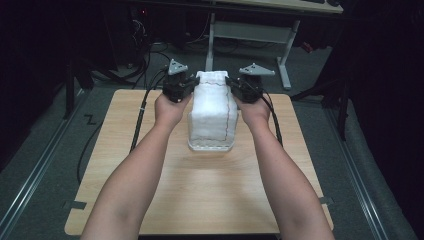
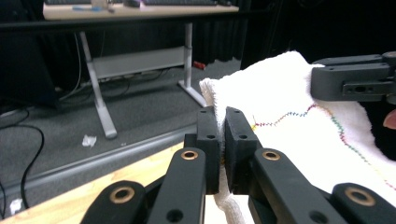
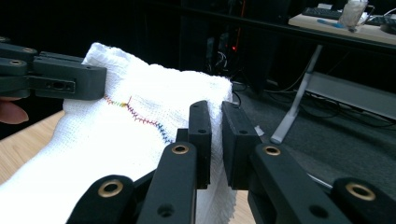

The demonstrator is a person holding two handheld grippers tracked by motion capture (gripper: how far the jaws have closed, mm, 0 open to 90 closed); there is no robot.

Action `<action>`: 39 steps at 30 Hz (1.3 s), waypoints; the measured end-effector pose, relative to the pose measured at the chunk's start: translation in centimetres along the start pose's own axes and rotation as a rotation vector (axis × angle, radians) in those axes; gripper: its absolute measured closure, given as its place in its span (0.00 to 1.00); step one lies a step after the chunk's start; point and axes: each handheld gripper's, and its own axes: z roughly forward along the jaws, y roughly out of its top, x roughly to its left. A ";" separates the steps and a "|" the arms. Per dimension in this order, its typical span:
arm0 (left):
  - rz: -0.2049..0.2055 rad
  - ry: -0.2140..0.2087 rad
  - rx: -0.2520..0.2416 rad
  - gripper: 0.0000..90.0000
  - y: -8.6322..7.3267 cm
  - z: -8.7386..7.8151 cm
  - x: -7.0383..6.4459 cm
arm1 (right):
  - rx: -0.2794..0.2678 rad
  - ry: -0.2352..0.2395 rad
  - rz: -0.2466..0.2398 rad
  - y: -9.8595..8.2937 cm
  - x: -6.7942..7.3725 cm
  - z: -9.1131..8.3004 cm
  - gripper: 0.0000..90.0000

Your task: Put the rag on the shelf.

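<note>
The left tool (image 1: 191,83) pinches 1 far corner of the white towel (image 1: 212,112). The right tool (image 1: 231,83) pinches the other corner, above the wooden surface (image 1: 200,190)

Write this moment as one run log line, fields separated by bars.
left claw: shut on towel | right claw: shut on towel | towel: lifted at far edge | container: under towel, on table
</note>
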 end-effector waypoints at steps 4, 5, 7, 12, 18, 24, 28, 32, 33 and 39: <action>-0.004 -0.005 0.046 0.96 -0.6 0.6 0.3 | 0.027 0.004 0.002 -0.3 -0.1 0.5 0.92; -0.005 -0.006 0.054 0.96 -0.8 0.7 0.4 | 0.038 0.006 0.001 -0.5 -0.1 0.7 0.92; -0.015 -0.008 0.071 0.96 -1.2 0.9 0.5 | 0.054 0.006 -0.001 -0.7 -0.1 0.9 0.92; -0.054 -0.035 0.137 0.96 -2.9 2.0 1.3 | 0.102 0.024 0.008 -1.3 -0.2 2.0 0.92; -0.099 -0.048 0.199 0.88 -4.0 2.5 2.0 | 0.132 0.027 0.037 -1.8 -0.4 2.6 0.82; -0.122 -0.007 0.138 0.78 -4.0 1.3 2.3 | 0.129 0.016 0.030 -2.0 -0.6 2.2 0.80; -0.118 -0.003 0.122 0.76 -3.9 0.6 2.3 | 0.127 0.015 0.024 -2.1 -0.5 1.6 0.79; -0.110 0.009 0.109 0.74 -3.9 -0.2 2.3 | 0.145 0.004 0.023 -2.2 -0.5 1.1 0.76; -0.101 0.015 0.104 0.74 -3.9 -0.4 2.2 | 0.150 0.000 0.018 -2.2 -0.4 1.0 0.76; -0.087 0.036 0.113 0.72 -3.8 -1.0 2.2 | 0.139 0.000 0.005 -1.8 -0.1 0.2 0.74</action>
